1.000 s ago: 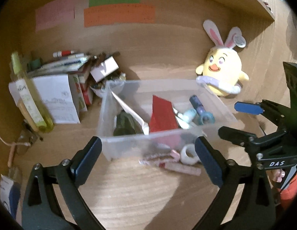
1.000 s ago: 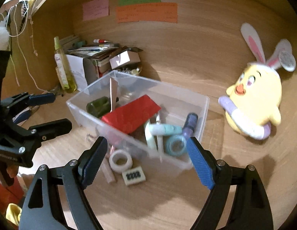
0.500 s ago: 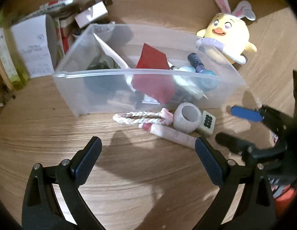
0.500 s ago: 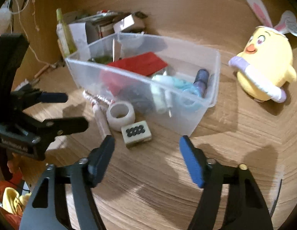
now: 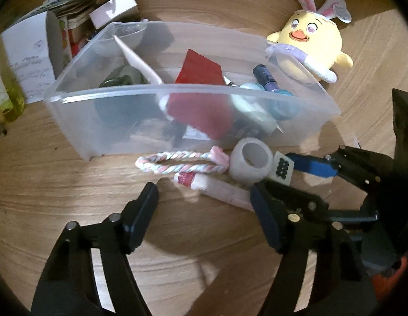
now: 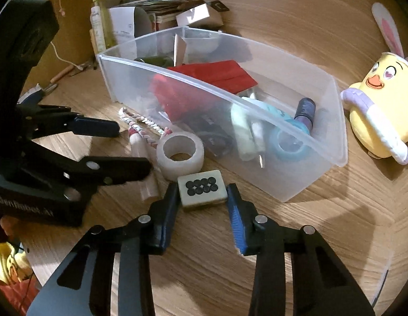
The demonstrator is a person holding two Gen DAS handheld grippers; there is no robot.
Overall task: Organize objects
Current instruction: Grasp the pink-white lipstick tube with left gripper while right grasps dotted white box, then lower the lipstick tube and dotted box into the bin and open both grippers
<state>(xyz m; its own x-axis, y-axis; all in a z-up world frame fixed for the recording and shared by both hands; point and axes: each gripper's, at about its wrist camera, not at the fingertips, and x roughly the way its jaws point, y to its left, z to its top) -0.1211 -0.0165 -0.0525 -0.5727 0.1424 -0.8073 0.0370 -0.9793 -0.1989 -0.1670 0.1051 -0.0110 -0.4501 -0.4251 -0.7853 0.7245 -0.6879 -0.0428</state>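
A clear plastic bin (image 5: 103, 129) (image 6: 304, 179) holds a red card, tubes, a bottle and tape. In front of it on the wooden desk lie a twisted pastel rope (image 5: 177, 162) (image 6: 140, 121), a white tube (image 5: 219, 188) (image 6: 138, 142), a white tape roll (image 5: 252, 162) (image 6: 180, 156) and a mahjong tile (image 5: 282, 168) (image 6: 202, 188). My left gripper (image 5: 204, 197) (image 6: 130, 152) is open, its fingers either side of the white tube. My right gripper (image 6: 201, 197) (image 5: 291, 171) has its fingers close around the tile, with small gaps showing.
A yellow bunny-eared plush (image 5: 309, 39) (image 6: 380, 113) sits right of the bin. Boxes and papers (image 5: 40, 52) (image 6: 161, 10) and a yellow-green bottle (image 6: 100, 21) are stacked behind the bin on the left. Pliers (image 6: 45, 89) lie on the left.
Both grippers moved down and forward to the loose items. The right fingers narrowed around the tile. The left fingers narrowed and now straddle the white tube.
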